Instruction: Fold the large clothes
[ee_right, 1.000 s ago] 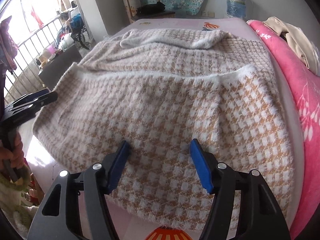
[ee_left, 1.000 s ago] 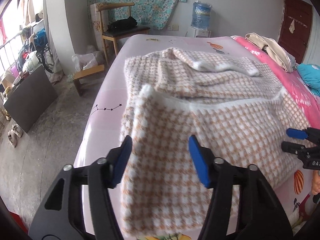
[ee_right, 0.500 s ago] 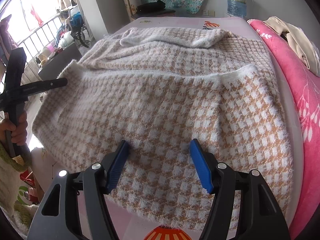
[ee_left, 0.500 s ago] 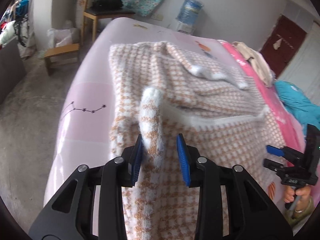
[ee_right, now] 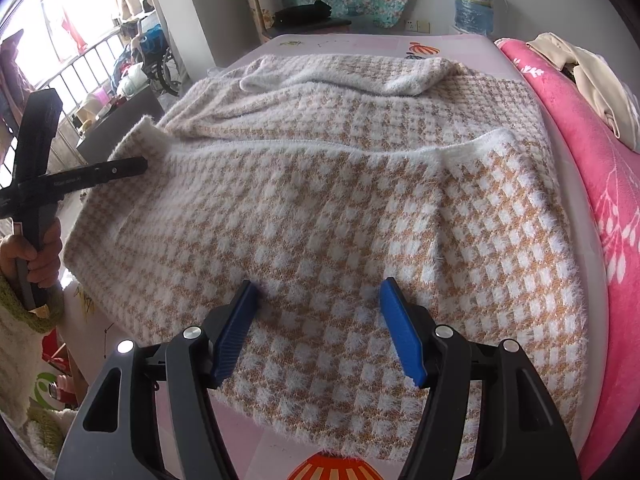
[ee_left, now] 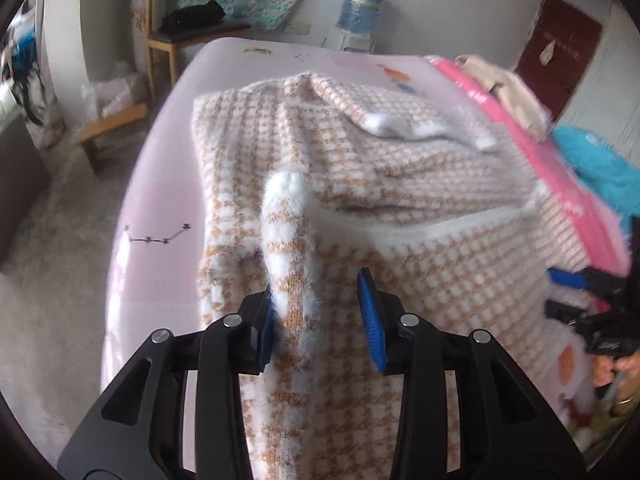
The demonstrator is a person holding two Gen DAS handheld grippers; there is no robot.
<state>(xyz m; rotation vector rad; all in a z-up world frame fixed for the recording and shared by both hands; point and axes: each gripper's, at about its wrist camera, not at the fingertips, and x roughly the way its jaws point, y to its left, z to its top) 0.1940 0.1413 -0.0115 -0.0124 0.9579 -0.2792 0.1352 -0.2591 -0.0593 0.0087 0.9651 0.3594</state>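
Covering the middle of both frames, the fuzzy tan-and-white houndstooth sweater (ee_right: 320,184) lies partly folded on the pink bed sheet (ee_left: 160,208). The left gripper (ee_left: 320,312), half open, has a raised sweater edge against its left pad; the right gripper (ee_right: 320,328) gapes wide over the hem, holding nothing.

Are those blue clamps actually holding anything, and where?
The left gripper has a raised fold at the sweater's left edge between its fingers, not visibly clamped. The right gripper is open, holding nothing.
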